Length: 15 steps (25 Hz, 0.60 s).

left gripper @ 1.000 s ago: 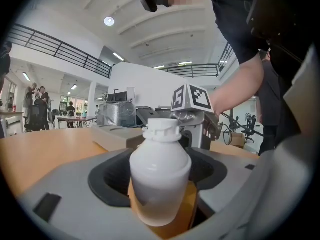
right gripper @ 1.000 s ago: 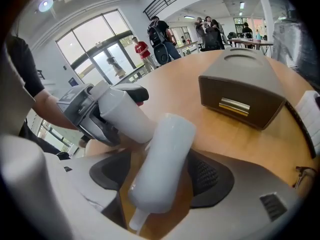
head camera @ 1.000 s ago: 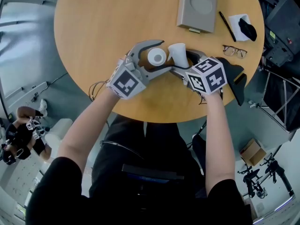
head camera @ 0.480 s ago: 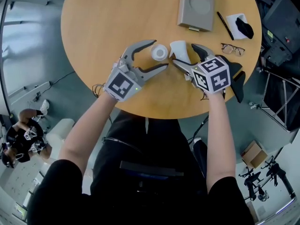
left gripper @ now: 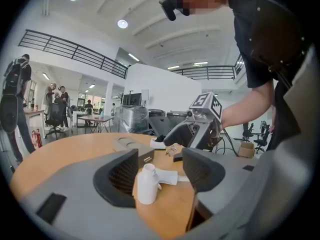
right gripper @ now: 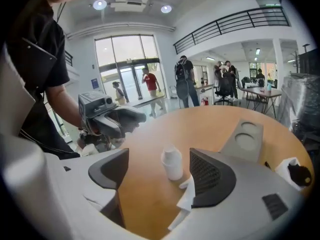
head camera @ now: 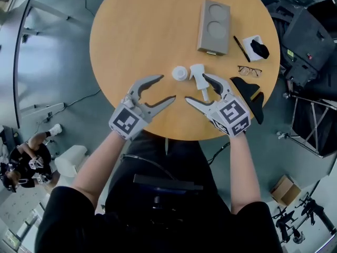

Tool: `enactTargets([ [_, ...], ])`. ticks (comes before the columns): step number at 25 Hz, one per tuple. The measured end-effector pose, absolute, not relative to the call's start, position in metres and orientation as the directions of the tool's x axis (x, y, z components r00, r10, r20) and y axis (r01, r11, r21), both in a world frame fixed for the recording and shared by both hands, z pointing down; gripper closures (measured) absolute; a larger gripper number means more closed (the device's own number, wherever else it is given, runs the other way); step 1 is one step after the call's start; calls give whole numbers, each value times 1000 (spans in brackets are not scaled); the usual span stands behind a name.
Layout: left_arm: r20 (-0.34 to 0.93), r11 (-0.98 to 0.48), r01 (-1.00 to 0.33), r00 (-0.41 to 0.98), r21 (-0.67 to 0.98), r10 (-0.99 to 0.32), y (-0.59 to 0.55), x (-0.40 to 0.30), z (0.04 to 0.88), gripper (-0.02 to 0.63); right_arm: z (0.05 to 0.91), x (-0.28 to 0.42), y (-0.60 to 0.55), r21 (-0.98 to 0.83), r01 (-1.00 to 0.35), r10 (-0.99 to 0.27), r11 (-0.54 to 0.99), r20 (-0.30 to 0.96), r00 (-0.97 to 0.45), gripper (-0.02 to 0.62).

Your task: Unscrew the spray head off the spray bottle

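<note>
My left gripper [head camera: 167, 88] and right gripper [head camera: 196, 88] are both wide, jaws just eased in slightly, nothing held. Spray bottle [head camera: 180, 74] stands upright on the worktop [head camera: 147, 36], just far of both. Spray head [head camera: 197, 71] lies off, just right of it, stem pointing near. My right gripper is nearer.

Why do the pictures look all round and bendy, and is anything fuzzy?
Left gripper view: the wide lens bends the railing and darkens the corners. Right gripper view: same bending; the ceiling lamps glare bright. Head view: even light, soft shadows; the white bottle looks sharp.
</note>
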<state>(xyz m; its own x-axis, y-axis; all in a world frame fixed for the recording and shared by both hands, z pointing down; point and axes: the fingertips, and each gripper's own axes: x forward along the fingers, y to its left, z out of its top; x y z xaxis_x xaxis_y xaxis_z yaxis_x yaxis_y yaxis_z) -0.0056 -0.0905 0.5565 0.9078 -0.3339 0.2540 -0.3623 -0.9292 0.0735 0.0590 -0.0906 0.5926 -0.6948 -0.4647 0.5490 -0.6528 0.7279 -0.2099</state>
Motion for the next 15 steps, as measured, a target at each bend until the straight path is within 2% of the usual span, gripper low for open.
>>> enactTargets([
  [2, 224, -920, -382, 908, 86, -355, -86, -14, 526, 295, 558, 50, -81, -211, -630, -473, 747, 496, -728, 207],
  [4, 194, -924, -375, 915, 79, -354, -78, -21, 496, 308, 521, 41, -71, -230, -598, -474, 768, 425, -771, 250],
  [5, 186, -928, -365, 919, 72, -347, -72, -24, 483, 339, 504, 35, -66, -238, -580, -471, 779, 389, -792, 252],
  [9, 150, -924, -359, 929, 130, -339, -54, -33, 435, 387, 441, 16, -51, -208, -526, -470, 825, 267, -841, 253],
  [11, 132, -925, -347, 935, 155, -329, -44, -34, 411, 418, 414, 13, -43, -183, -521, -479, 834, 227, -848, 308],
  [15, 115, -930, -327, 944, 166, -311, -34, -32, 369, 437, 364, 8, -32, -193, -517, -500, 834, 132, -856, 343],
])
